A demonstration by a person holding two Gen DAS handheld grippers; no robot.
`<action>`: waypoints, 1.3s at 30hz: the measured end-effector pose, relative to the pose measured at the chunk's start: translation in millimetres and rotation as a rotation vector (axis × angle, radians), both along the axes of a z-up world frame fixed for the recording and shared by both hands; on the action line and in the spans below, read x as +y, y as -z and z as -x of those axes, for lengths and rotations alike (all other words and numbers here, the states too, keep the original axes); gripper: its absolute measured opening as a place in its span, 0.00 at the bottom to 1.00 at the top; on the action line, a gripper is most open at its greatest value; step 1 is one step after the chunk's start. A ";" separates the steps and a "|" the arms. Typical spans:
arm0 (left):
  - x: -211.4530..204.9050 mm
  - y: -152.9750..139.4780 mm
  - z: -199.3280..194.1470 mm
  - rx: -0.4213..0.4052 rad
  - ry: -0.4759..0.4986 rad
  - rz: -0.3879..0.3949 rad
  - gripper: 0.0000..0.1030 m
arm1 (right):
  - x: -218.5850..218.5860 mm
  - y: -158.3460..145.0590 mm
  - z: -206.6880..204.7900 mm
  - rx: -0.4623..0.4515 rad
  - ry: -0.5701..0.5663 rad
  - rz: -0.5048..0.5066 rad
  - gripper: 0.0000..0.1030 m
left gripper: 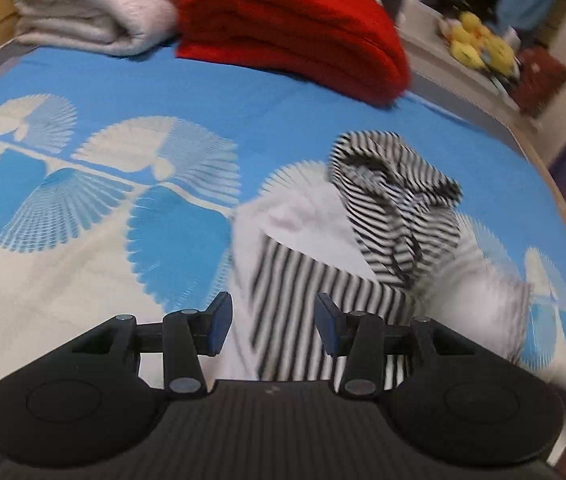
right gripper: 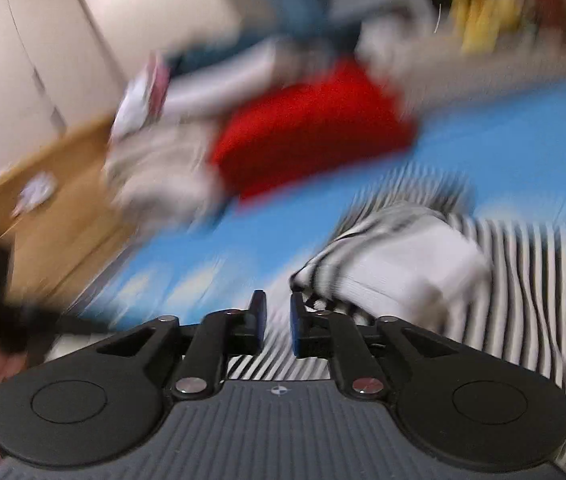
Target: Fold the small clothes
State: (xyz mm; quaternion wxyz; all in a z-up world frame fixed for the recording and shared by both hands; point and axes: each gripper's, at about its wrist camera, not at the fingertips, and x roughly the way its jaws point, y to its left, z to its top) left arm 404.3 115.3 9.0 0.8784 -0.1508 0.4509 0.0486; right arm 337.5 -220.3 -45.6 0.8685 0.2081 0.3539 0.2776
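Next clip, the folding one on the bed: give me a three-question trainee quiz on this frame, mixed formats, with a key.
1. True or false: the left gripper is clamped on the striped garment.
2. Multiple choice: what lies directly beside the red folded blanket at the far end of the bedsheet? A) a white folded blanket B) a laptop C) a pair of shoes
3. Fill in: the right gripper has its jaws nearly ____, with only a narrow gap.

Key: 1 false, its jaws stand wide apart above the cloth; 2 A; 3 closed.
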 end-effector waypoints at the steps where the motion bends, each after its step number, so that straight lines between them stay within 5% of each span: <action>1: 6.8 -0.5 -0.9 0.003 -0.019 0.013 0.49 | 12.4 7.8 2.5 0.105 -0.026 0.042 0.11; 5: 14.8 0.5 -1.6 0.019 -0.021 0.065 0.49 | -0.6 -3.0 14.4 0.267 0.070 0.135 0.17; 9: -0.3 10.4 -3.2 0.025 0.031 0.081 0.49 | -42.2 -17.5 20.8 0.301 0.300 0.102 0.25; 12: -26.5 25.1 -9.1 0.039 0.085 0.104 0.49 | -65.9 2.9 29.2 0.306 0.457 0.116 0.27; 16: -82.9 46.0 -18.2 0.038 0.201 0.051 0.61 | -85.5 36.8 25.0 0.468 0.581 0.039 0.27; 23: -159.3 96.0 -30.1 0.064 0.301 -0.109 0.75 | -92.7 60.8 26.9 0.591 0.612 0.008 0.27; 24: -165.6 102.8 -31.3 0.075 0.303 -0.138 0.74 | -92.1 62.7 26.8 0.604 0.610 0.012 0.28; 26: -172.4 110.8 -32.3 0.061 0.308 -0.209 0.25 | -92.0 69.3 22.9 0.606 0.593 0.020 0.28; 28: -177.9 112.6 -33.3 0.059 0.327 -0.292 0.07 | -91.0 67.5 22.4 0.596 0.590 0.037 0.28; 31: -168.6 91.2 -31.2 0.007 0.300 -0.291 0.05 | -92.9 65.4 21.2 0.587 0.579 0.030 0.28; 36: -129.9 17.1 -11.3 -0.141 0.227 -0.110 0.05 | -103.2 62.9 24.3 0.577 0.599 0.052 0.28; 39: -89.3 -5.1 3.7 -0.161 0.131 -0.033 0.05 | -108.6 69.0 25.2 0.585 0.618 0.064 0.28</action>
